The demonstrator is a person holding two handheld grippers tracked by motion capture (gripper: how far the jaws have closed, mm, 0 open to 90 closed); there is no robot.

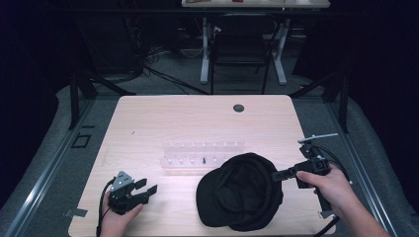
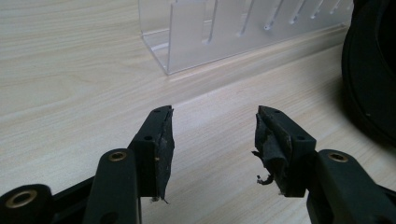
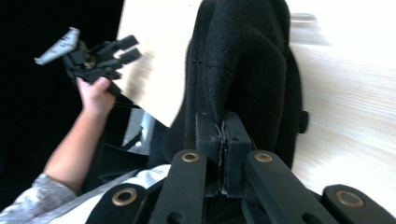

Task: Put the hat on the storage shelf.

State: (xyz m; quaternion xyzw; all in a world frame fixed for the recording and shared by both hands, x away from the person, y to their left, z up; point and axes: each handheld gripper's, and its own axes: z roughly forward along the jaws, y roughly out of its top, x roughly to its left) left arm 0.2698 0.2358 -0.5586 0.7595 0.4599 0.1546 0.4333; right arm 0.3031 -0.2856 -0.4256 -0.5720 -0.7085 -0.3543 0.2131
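Black cap point(image 1: 240, 191) is pinched at its edge between the pressed-together jaws of the right gripper point(image 3: 222, 133), so the grasp is done. Left gripper point(image 2: 212, 135) is spread, nothing between; cap off to its right. Placement at the clear rack point(image 1: 202, 157) is judged outstanding.

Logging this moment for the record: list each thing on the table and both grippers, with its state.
Black cap: on the table, its right edge pinched.
Right gripper: shut on the cap's fabric.
Left gripper: open, holding nothing, low over the table.
Clear plastic rack: upright behind the cap, untouched.
Table: light wood, level.
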